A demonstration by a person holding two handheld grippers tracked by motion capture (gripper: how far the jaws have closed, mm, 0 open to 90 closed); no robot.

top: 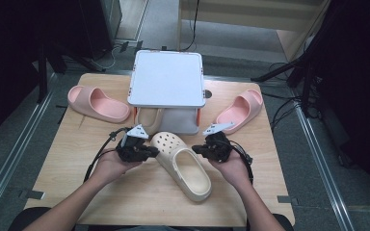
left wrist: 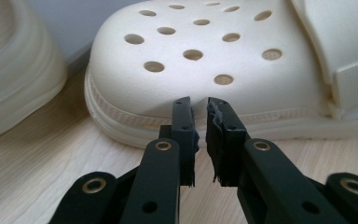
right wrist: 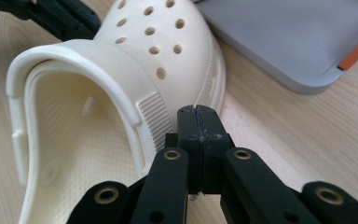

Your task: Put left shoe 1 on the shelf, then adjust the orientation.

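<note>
Cream clog (top: 183, 166) lies on wooden table (top: 139, 197), toe toward grey box (top: 167, 79), heel toward person; left gripper (top: 150, 152) just beside toe's left side, jaws almost together with narrow gap, nothing between them, tips at clog's sole rim (left wrist: 135, 122); right gripper (top: 197, 150) near clog's right side, jaws clenched together, holding nothing; second cream clog (top: 149, 119) under box; pink slipper (top: 98, 103) far left, another pink slipper (top: 241, 110) far right.
</note>
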